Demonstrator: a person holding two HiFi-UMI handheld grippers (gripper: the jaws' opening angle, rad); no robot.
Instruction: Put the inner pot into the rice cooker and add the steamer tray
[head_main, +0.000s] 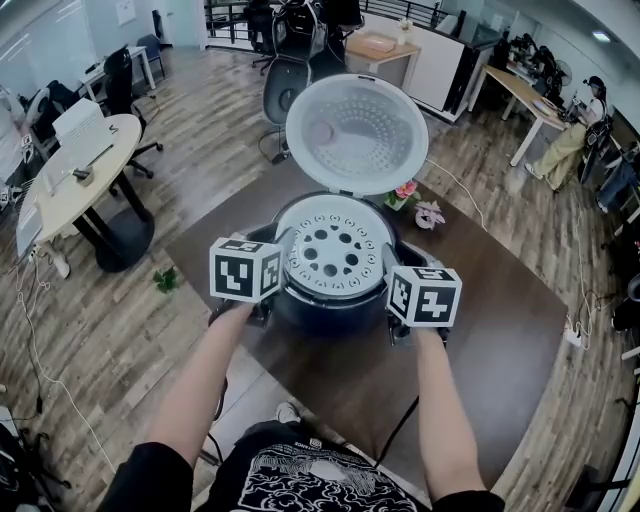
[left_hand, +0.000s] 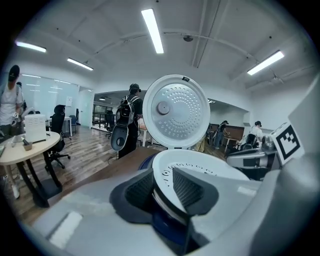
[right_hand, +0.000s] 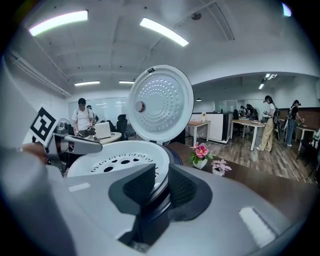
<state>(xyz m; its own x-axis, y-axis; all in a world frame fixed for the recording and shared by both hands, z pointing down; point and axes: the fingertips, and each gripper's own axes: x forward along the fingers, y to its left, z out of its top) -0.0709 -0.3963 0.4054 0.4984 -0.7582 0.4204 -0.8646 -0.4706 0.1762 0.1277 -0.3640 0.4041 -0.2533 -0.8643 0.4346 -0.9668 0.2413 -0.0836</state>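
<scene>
The dark blue rice cooker (head_main: 330, 308) stands on the brown table (head_main: 490, 330) with its lid (head_main: 357, 133) raised upright behind it. The white steamer tray (head_main: 333, 245), full of round holes, lies level in the cooker's mouth and hides whatever is below it. My left gripper (head_main: 282, 266) straddles the tray's left rim (left_hand: 167, 187), with room left between its pads and the rim. My right gripper (head_main: 388, 276) is shut on the tray's right rim (right_hand: 161, 186).
A small pot of pink flowers (head_main: 405, 192) and a pale flower ornament (head_main: 430, 213) stand on the table right of the lid. A round light table (head_main: 75, 175) and office chairs (head_main: 285, 85) stand on the wooden floor beyond. People are in the background.
</scene>
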